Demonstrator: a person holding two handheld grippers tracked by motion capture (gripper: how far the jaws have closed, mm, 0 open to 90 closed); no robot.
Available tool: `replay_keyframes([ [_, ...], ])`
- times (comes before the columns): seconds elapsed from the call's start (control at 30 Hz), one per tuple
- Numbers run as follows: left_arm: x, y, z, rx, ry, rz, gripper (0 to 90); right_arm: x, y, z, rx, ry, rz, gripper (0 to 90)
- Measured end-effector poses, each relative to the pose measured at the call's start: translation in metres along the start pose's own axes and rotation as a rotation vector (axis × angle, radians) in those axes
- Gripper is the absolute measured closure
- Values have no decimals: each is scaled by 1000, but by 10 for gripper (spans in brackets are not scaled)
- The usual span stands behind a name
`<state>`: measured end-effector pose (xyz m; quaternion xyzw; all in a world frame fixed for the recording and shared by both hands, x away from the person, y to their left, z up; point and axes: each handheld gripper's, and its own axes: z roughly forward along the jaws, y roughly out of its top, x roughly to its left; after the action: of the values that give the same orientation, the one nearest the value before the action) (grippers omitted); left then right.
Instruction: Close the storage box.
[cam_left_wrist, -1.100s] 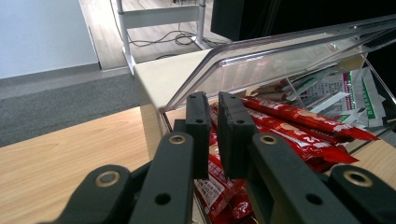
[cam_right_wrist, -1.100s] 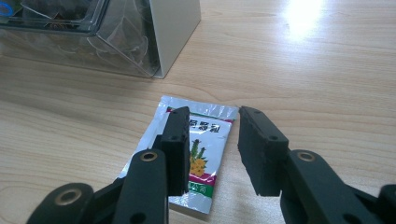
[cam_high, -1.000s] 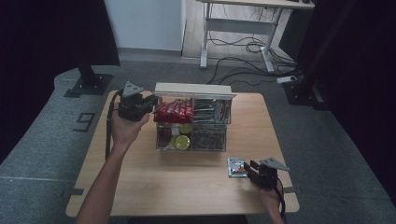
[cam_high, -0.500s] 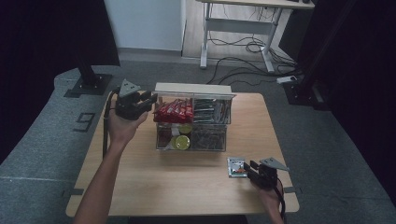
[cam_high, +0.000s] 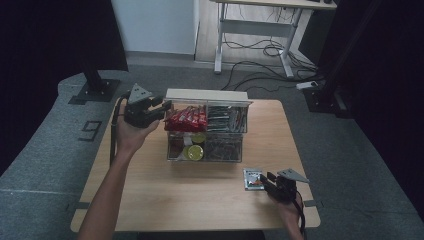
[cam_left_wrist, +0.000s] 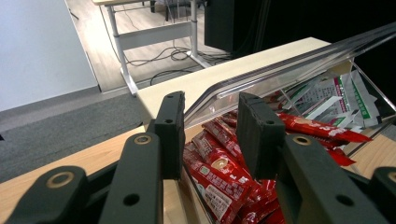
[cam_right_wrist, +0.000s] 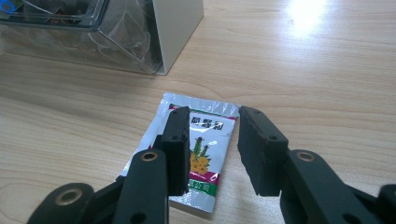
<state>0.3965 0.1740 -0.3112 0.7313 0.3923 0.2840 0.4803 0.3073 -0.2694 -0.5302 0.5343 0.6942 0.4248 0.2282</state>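
1. Nearest us, the right hand-held gripper (cam_high: 272, 181) sits low at the near right corner of the wooden surface (cam_high: 200, 200). Jaws are parted, nothing between them.
2. In the right gripper view that hand-held gripper (cam_right_wrist: 212, 140) hovers just over a small foil sachet (cam_right_wrist: 191, 154) with a green and yellow plant print. The sachet lies flat on the surface; its left jaw overlaps the sachet in view, and we can't tell if it touches.
3. From the high view the sachet (cam_high: 253, 179) lies just in front of the right jaw tips, apart from the clear organizer box (cam_high: 206, 150) farther back.
4. The clear organizer box stands mid-surface, split into compartments. Near left compartment holds round yellow-lidded items (cam_high: 194, 151); near right holds dark, tangled-looking items, too small to identify.
5. Far left compartment holds red snack packets (cam_high: 186, 118); far right holds pale sachets (cam_high: 227, 119).
6. The left hand-held gripper (cam_high: 162, 106) is held up at the box's far left corner, jaws released, gripping nothing.
7. In the left gripper view the left hand-held gripper (cam_left_wrist: 210, 128) points across the box's raised clear lid (cam_left_wrist: 289, 60), with the red snack packets (cam_left_wrist: 219, 172) below and beyond the jaws.
8. Behind the surface: grey floor (cam_high: 350, 145) and a desk frame (cam_high: 255, 30) with cables.
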Motion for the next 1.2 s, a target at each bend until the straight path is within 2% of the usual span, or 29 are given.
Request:
replay_keyframes([
  [0.23, -2, -5, 0, 13, 2, -9, 631, 1, 0, 0, 1, 1, 1, 635],
  [0.43, -2, -11, -1, 18, -8, -31, 630, 1, 0, 0, 2, 2, 3, 636],
  [0.53, -2, -13, -1, 30, -15, -55, 627, 1, 0, 0, 3, 2, 3, 636],
  [0.77, -2, -18, 1, 52, -16, -77, 634, 2, 0, 0, 1, 0, 5, 636],
  [1.2, -2, -26, -1, 62, -30, -95, 651, 2, 0, 0, -1, 0, 7, 636],
])
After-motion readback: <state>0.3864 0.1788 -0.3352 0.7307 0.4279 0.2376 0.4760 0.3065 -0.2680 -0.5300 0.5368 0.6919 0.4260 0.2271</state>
